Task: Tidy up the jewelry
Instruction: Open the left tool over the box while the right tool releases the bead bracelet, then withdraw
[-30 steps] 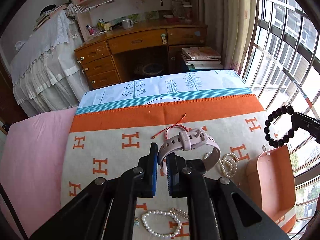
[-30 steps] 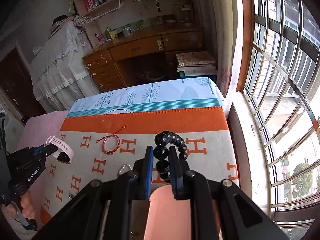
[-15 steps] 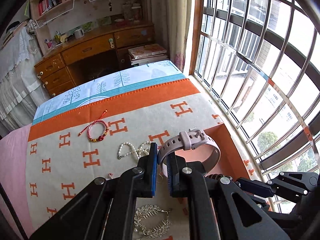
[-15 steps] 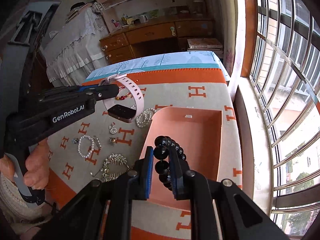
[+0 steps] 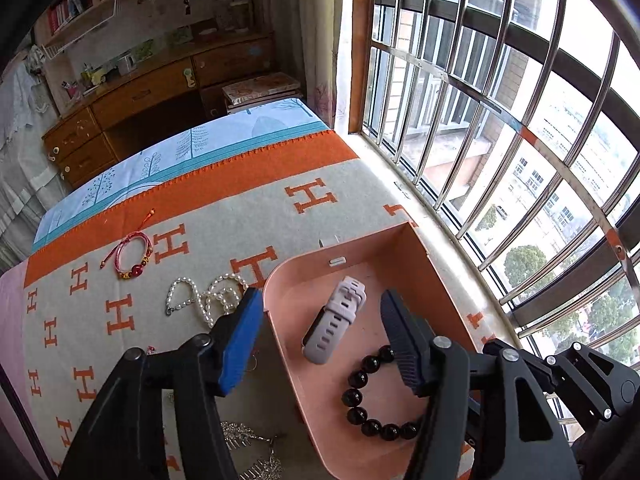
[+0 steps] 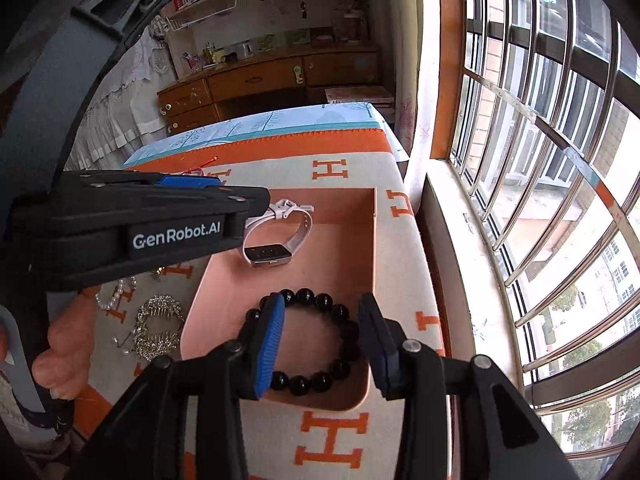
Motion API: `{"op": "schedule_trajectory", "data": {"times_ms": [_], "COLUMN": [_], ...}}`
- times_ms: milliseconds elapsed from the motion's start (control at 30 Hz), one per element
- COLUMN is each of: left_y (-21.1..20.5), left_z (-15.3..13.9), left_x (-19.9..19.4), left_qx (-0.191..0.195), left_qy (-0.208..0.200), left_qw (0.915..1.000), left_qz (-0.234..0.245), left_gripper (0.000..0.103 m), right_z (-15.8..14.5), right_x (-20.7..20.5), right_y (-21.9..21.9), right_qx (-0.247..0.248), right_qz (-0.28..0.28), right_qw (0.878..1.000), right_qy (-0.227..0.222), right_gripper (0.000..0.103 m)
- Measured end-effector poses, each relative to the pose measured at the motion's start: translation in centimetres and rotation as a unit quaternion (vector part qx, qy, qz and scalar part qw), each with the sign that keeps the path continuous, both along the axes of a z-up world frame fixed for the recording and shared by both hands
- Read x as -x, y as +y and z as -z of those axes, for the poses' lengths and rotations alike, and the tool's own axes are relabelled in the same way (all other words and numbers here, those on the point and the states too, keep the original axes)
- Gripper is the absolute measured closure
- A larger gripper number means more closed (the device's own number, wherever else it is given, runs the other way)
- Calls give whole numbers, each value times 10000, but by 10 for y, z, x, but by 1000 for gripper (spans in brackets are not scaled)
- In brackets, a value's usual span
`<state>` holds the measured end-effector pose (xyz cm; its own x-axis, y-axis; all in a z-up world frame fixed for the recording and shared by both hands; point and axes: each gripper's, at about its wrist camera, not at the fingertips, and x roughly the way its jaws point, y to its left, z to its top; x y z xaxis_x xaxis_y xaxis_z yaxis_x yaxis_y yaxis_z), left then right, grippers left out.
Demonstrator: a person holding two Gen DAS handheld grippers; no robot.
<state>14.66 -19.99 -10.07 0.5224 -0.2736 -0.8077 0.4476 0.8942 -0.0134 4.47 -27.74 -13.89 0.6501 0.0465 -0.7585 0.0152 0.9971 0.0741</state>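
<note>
A pink tray [image 5: 416, 244] [image 6: 344, 198] sits on the orange-and-grey blanket by the window. A pale pink watch [image 5: 336, 318] [image 6: 280, 236] and a black bead bracelet [image 5: 370, 396] [image 6: 316, 340] lie inside it. My left gripper [image 5: 320, 328] is open and empty above the watch. My right gripper [image 6: 320, 336] is open and empty, its jaws on either side of the bead bracelet. A red cord bracelet [image 5: 134, 254] and a pearl strand [image 5: 204, 294] lie on the blanket left of the tray.
A silver hair comb [image 6: 158, 328] [image 5: 256, 456] lies on the blanket left of the tray, next to the hand holding the left gripper [image 6: 60, 356]. The barred window [image 5: 500, 120] runs along the right. A wooden desk [image 5: 152, 96] stands beyond the bed.
Both grippers moved over the tray and opened. The watch left the left gripper and the bead bracelet left the right gripper; both now lie in the tray.
</note>
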Motion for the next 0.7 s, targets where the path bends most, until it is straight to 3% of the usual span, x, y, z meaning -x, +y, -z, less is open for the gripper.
{"op": "schedule_trajectory", "data": {"times_ms": [33, 133, 333, 467, 700], "left_y": [0, 4, 27, 47, 84], "left_z": [-2, -6, -5, 3, 2], "left_x": [3, 10, 18, 21, 38], "left_qx": [16, 80, 615, 591, 882], "left_qy": [-111, -313, -213, -98, -133], "left_qw": [9999, 9995, 9978, 9976, 9951], "left_qz": [-14, -30, -161, -353, -427], "left_gripper": [27, 26, 26, 26, 26], "right_z": [-1, -1, 2, 3, 6], "right_x": [2, 6, 9, 7, 8], "right_y": [-2, -6, -7, -7, -6], "right_qx": [-36, -220, -487, -528, -582], "right_qz": [29, 85, 115, 160, 161], "right_qw": [10000, 9997, 9987, 9985, 9982], "right_qy": [-20, -37, -29, -16, 31], "right_gripper": [64, 64, 64, 64, 64]}}
